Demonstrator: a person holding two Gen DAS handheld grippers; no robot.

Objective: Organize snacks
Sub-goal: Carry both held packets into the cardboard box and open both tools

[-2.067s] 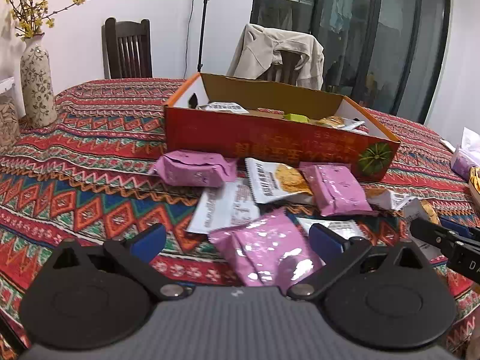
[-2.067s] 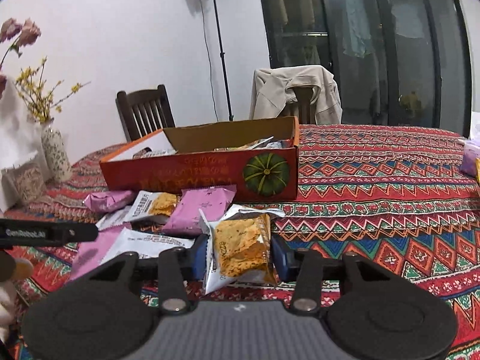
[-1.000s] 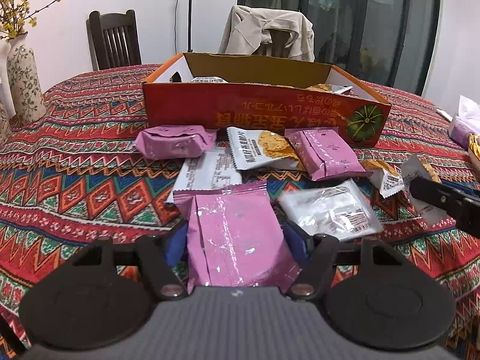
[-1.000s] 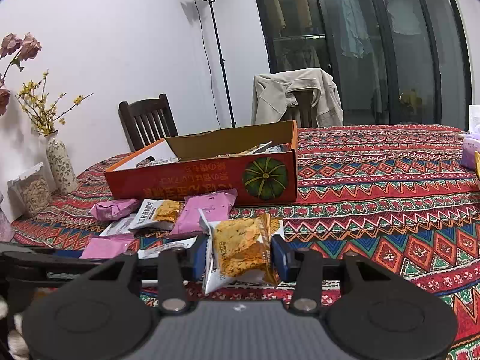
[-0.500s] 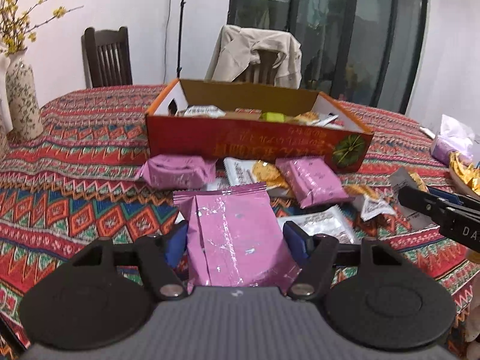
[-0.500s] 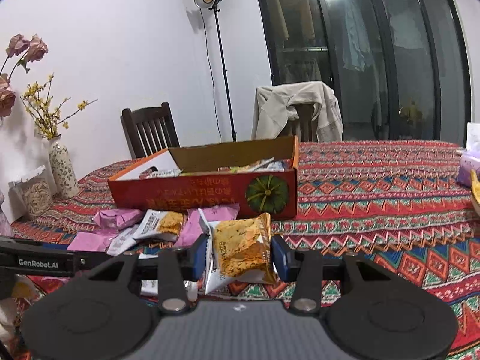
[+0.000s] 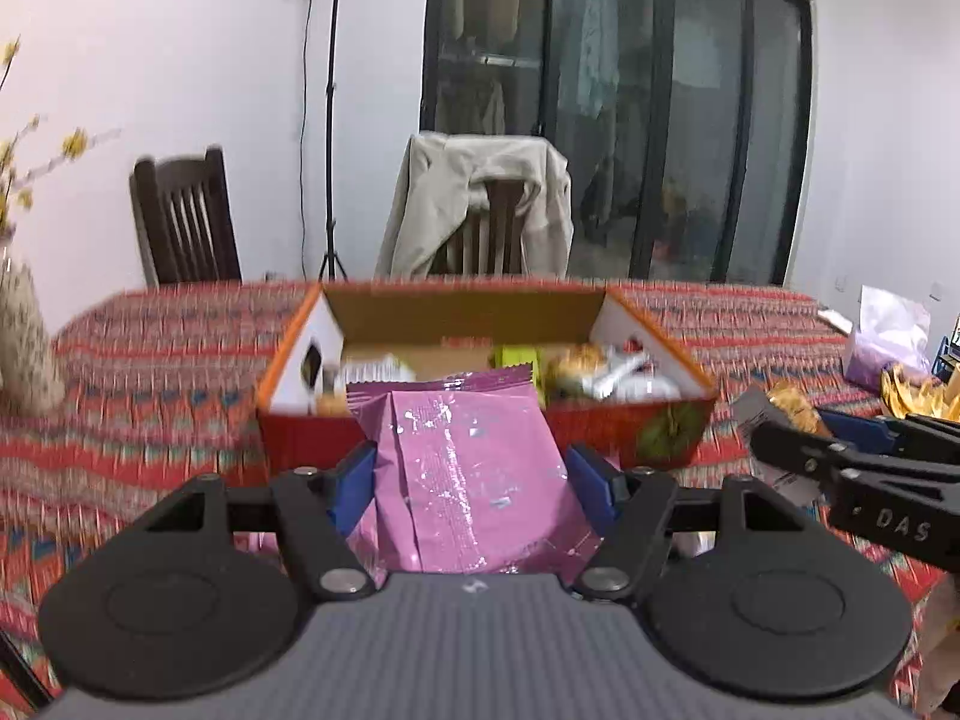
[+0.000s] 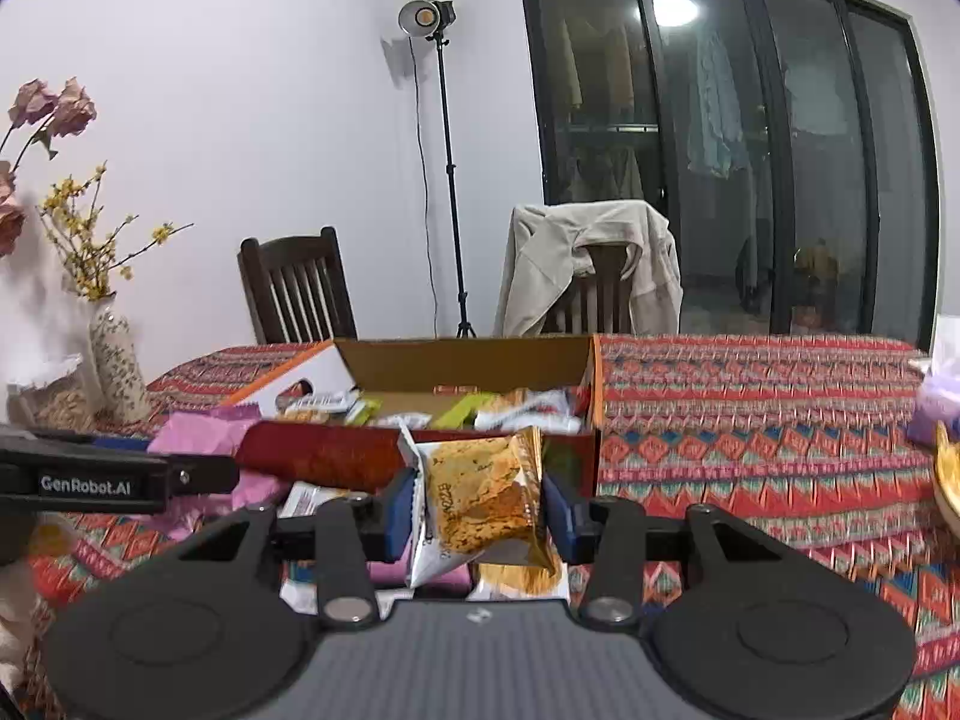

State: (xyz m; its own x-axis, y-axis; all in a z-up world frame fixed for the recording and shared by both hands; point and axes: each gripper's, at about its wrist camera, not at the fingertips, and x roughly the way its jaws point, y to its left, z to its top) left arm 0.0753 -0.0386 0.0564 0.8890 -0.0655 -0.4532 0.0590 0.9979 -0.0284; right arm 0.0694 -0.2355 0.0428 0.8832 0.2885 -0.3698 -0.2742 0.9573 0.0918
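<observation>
My left gripper (image 7: 471, 477) is shut on a pink snack packet (image 7: 468, 468), held upright in the air in front of the open red cardboard box (image 7: 630, 429). My right gripper (image 8: 478, 504) is shut on a clear packet of orange crackers (image 8: 480, 495), also lifted, just before the same box (image 8: 324, 453). Several snacks lie inside the box. The right gripper (image 7: 798, 429) shows at the right edge of the left wrist view, the left gripper (image 8: 198, 471) at the left edge of the right wrist view. More pink and white packets (image 8: 312, 501) lie on the cloth below.
A patterned red tablecloth (image 8: 750, 438) covers the table. A vase with yellow flowers (image 8: 117, 360) stands at the left. A purple bag (image 7: 888, 336) and a dish of gold wrappers (image 7: 912, 390) sit at the right. Two chairs (image 8: 297, 294) and a light stand are behind.
Both grippers have risen with their packets and tilted up; the box now sits straight ahead and the loose packets have dropped out of the left wrist view.
</observation>
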